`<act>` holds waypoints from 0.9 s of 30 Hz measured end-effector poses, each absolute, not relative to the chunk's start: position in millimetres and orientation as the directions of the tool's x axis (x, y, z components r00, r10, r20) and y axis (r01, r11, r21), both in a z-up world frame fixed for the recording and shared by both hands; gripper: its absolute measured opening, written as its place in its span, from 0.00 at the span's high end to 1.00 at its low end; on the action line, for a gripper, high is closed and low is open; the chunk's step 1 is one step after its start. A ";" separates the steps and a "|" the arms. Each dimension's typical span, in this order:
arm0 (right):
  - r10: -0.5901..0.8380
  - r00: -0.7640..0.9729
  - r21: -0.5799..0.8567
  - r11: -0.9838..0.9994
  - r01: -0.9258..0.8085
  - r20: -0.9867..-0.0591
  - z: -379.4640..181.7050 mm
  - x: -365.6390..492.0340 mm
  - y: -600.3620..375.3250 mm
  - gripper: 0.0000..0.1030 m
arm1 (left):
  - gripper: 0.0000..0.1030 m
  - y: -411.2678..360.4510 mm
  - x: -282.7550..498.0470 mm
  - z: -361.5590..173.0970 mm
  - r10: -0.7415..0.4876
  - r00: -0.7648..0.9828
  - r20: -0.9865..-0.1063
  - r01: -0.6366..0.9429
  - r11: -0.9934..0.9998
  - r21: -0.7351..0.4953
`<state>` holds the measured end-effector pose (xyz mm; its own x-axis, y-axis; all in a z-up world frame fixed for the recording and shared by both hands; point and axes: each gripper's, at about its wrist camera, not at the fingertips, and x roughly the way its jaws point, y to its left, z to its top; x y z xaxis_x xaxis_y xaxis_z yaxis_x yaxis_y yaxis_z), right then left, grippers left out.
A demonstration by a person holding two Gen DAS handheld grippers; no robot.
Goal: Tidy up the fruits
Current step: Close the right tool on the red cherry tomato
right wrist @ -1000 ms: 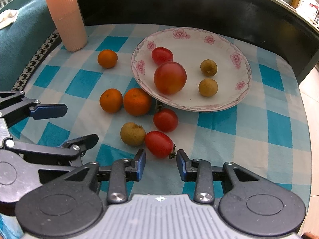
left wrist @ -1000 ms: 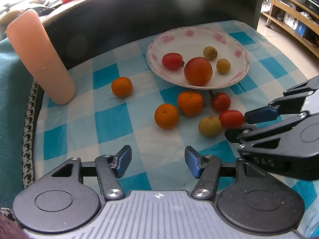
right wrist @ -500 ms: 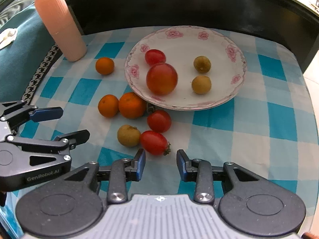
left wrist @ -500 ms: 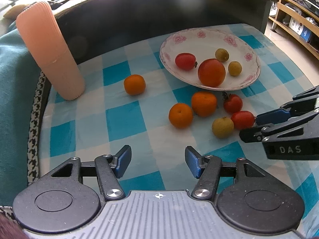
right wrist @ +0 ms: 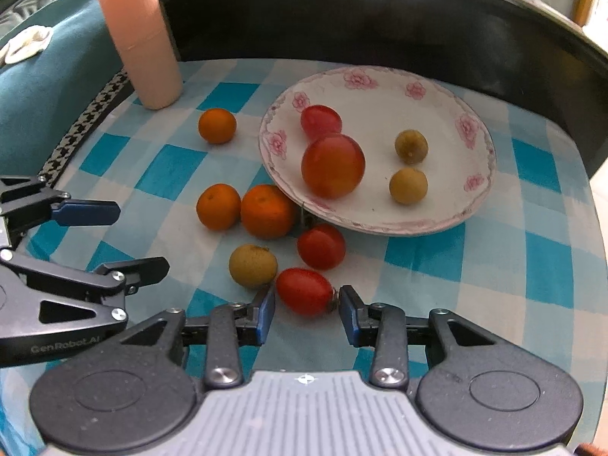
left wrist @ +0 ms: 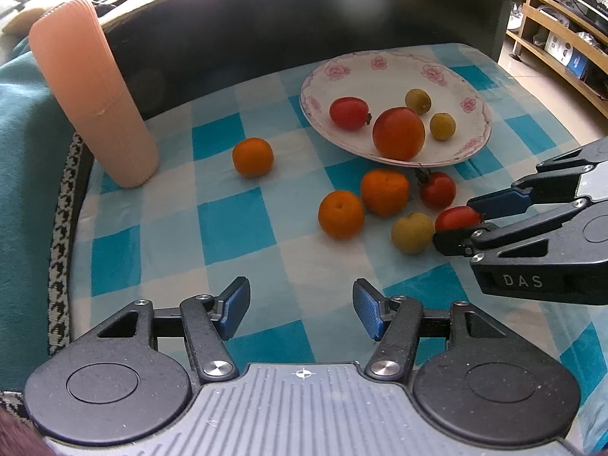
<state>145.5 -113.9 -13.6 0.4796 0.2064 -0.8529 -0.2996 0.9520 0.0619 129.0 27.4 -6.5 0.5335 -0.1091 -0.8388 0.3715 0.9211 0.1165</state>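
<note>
A flowered white plate [right wrist: 437, 87] [left wrist: 380, 60] holds a big tomato [right wrist: 333, 165], a small tomato [right wrist: 320, 121] and two longans [right wrist: 411, 146]. On the checked cloth lie three oranges [right wrist: 268, 211], a round tomato [right wrist: 321, 246], a longan [right wrist: 252, 265] and an oblong tomato [right wrist: 304, 290] [left wrist: 456, 217]. My right gripper [right wrist: 307, 298] [left wrist: 458, 222] straddles the oblong tomato, its jaws opening, and the pads do not press on it. My left gripper [left wrist: 301, 290] [right wrist: 138, 238] hangs open over bare cloth to the left of the fruit, with nothing between its fingers.
A tall pink ribbed cup [left wrist: 91, 95] [right wrist: 138, 34] stands at the far left corner. A dark raised wall [left wrist: 304, 19] runs along the back. A teal cloth [left wrist: 22, 152] covers the left side. Wooden shelves [left wrist: 562, 41] are at the far right.
My right gripper has come forward, so the oblong tomato now sits between its fingers, and its jaws stand a little wider. The left gripper has hardly moved.
</note>
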 end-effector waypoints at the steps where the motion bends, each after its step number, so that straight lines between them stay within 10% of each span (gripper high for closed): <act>1: 0.207 0.484 0.060 0.952 -0.300 -0.850 -13.2 145.5 -113.8 0.51 | 0.34 26.9 128.9 -6.2 -0.115 0.534 -0.838 0.376 0.920 0.113; 27: 0.182 0.466 0.084 0.971 -0.223 -0.866 -11.7 127.7 -163.4 0.54 | 0.47 -30.2 138.3 -20.9 -0.274 0.476 -0.835 0.498 0.867 -0.001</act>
